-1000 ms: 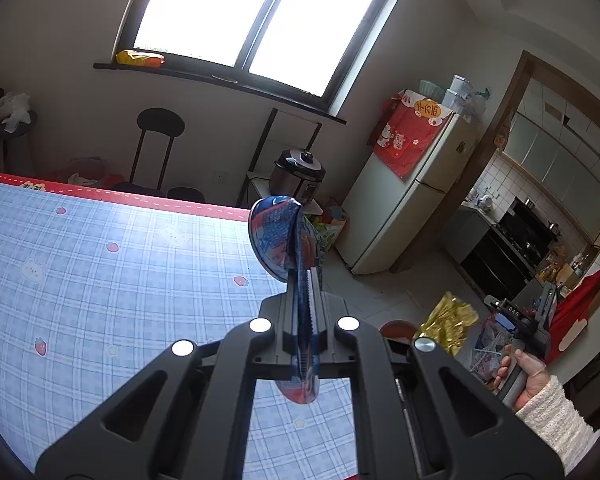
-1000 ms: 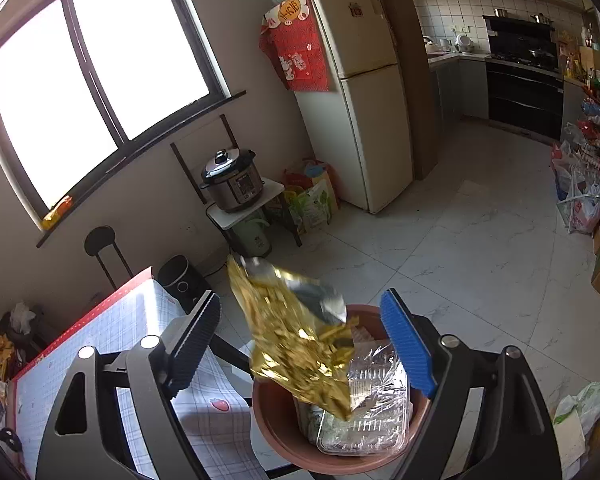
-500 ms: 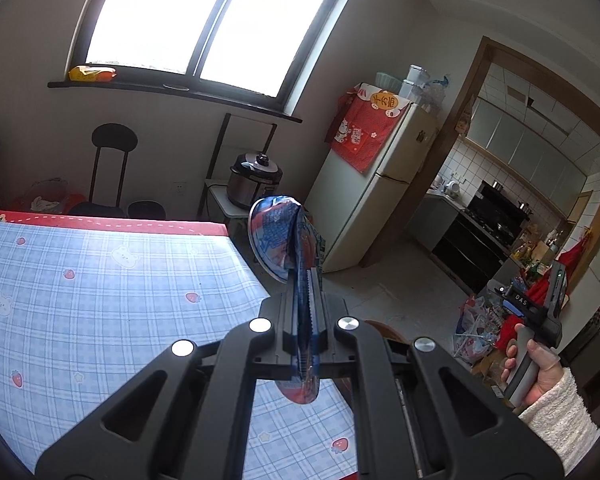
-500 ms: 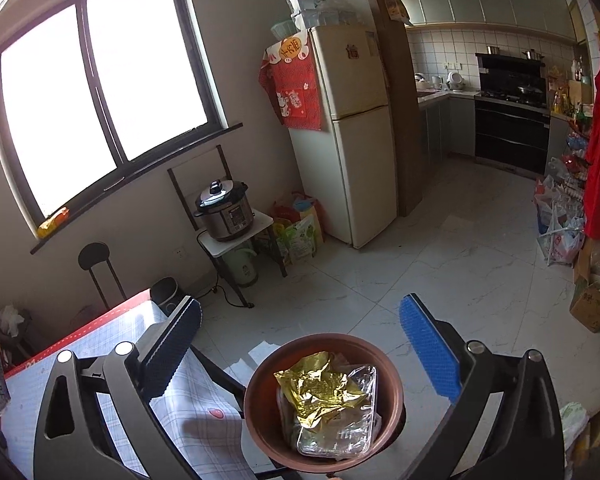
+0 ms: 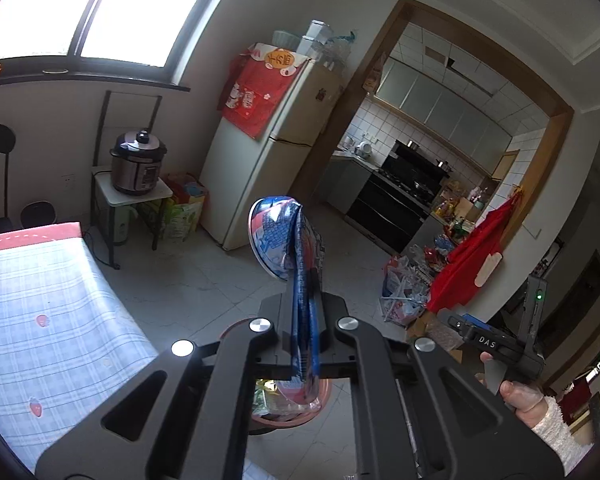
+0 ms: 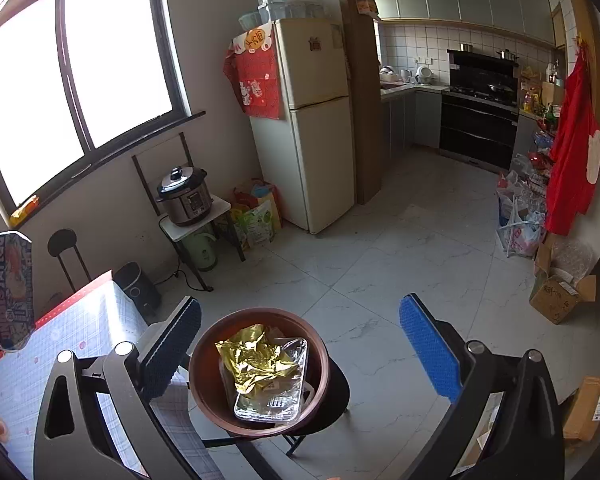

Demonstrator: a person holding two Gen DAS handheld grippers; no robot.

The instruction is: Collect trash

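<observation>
The table [image 6: 80, 320] with its checked cloth sits at the left. Just beside its corner, a brown bin [image 6: 204, 380] rests on a black stool [image 6: 336, 388]. Inside lie a clear tray [image 6: 276, 404] and a gold wrapper [image 6: 256, 360]. The right gripper [image 6: 300, 344] hangs above, its 2 jaws wide apart and empty. The left gripper [image 5: 300, 328] is clamped on a blue-red wrapper [image 5: 280, 236] above the bin.

Open air lies above the brown basin [image 6: 204, 364], which stands just off the worktop [image 6: 96, 320] corner; gold foil [image 6: 256, 356] and a clear tray [image 6: 276, 400] fill its bottom.
</observation>
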